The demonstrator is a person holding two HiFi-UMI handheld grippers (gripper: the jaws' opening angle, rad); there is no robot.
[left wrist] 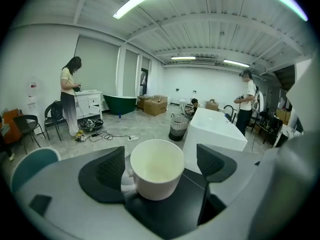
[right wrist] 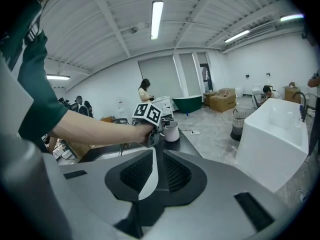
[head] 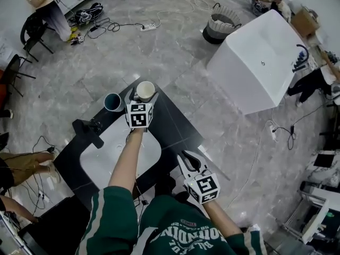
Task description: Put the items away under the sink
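Right tool (right wrist: pixel 156 171) closed, empty; left tool (left wrist: pixel 162 165) wide open, white cup (left wrist: pixel 156 170) between its jaws, ungripped

1. A black table (head: pixel 178 124) is seen standing on the grey floor (head: pixel 159 52) — a white basin (head: pixel 114 155) is set into it.
2. A white mug (head: pixel 145 91) and a teal cup (head: pixel 113 102) are placed at its far edge, near each other.
3. A black faucet (head: pixel 91 130) is mounted beside the basin.

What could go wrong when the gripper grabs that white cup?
The white cup sits between the jaws of the open left gripper, with its handle toward one pad, so a squeeze there might twist it loose. It stands near the edge of the black counter, so a nudge could tip it to the floor. The teal cup close by might get bumped.
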